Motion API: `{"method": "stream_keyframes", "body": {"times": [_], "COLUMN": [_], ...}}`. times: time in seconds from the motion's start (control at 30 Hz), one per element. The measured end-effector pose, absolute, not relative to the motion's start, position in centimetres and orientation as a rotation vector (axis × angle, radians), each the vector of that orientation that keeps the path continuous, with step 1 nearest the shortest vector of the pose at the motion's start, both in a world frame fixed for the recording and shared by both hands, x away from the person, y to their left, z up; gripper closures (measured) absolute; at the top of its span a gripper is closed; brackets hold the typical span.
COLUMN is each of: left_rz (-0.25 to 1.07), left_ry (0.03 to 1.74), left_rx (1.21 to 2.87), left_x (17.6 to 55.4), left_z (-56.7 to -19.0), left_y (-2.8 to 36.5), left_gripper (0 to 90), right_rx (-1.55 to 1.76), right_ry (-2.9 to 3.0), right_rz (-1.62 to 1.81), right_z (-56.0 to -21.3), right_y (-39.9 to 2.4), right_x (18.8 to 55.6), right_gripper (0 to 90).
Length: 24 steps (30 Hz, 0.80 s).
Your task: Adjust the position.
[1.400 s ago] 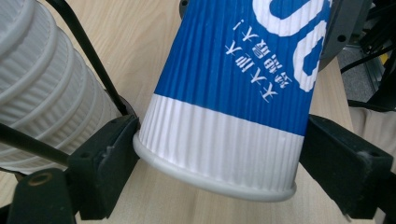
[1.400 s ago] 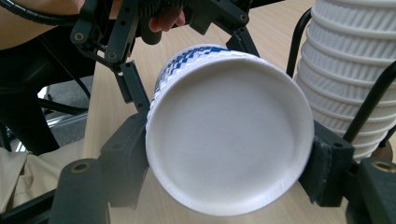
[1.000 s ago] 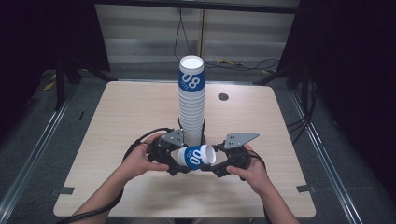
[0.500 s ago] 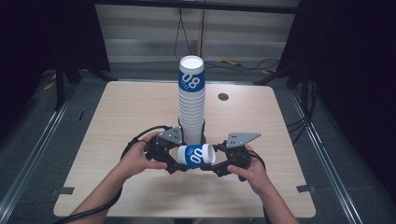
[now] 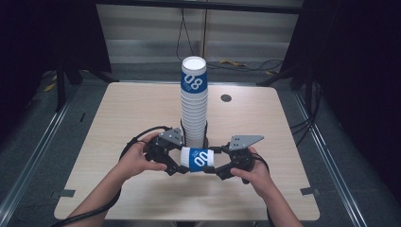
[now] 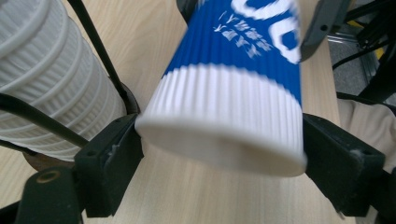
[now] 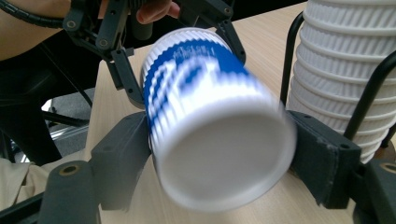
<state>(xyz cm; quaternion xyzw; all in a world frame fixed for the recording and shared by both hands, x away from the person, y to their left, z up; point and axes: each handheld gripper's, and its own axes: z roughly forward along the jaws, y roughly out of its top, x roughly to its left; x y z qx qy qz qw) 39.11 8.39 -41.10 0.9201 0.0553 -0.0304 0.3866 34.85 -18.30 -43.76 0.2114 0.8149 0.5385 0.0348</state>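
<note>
A blue-and-white ribbed paper cup (image 5: 197,159) lies on its side just above the table (image 5: 118,118), between my two grippers. My left gripper (image 5: 177,163) is shut on one end of the cup (image 6: 233,93), with both pads pressed against its white band. My right gripper (image 5: 218,163) straddles the closed end of the cup (image 7: 210,130). Its jaws have just been opening, and the cup looks blurred and loose between them. A tall stack of white cups (image 5: 194,104) topped by a blue one stands right behind.
The stack sits in a black wire holder (image 5: 206,135) at the table's middle, close behind both grippers, and appears as stack (image 6: 42,79) and stack (image 7: 341,70) in the gripper views. A small black disc (image 5: 226,98) lies at the back right. Cables trail from both grippers.
</note>
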Motion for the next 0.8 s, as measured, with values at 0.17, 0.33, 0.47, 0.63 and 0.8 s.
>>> {"method": "stream_keyframes", "body": {"times": [0.17,0.33,0.47,0.63,0.8], "left_rz": [-0.077,-0.116,-0.129,-0.138,-0.117], "left_ry": [0.138,0.155,0.162,0.165,0.173], "left_rx": [2.378,2.392,2.408,2.434,2.446], "left_x": [39.11,39.32,39.30,39.27,39.44], "left_z": [-41.00,-41.15,-41.07,-40.74,-40.18], "left_y": [8.37,8.38,8.44,8.47,8.57], "left_gripper": [18.0,18.7,19.0,19.2,19.2], "right_rx": [0.646,0.624,0.619,0.621,0.615], "right_ry": [2.519,2.535,2.541,2.539,2.546], "right_rz": [1.635,1.627,1.621,1.619,1.597], "right_z": [-43.95,-44.04,-44.13,-44.12,-44.15], "right_y": [-18.16,-17.79,-17.80,-17.81,-17.73], "right_x": [34.80,34.73,34.72,34.73,34.70], "right_gripper": [22.6,22.6,22.6,22.6,22.6]}}
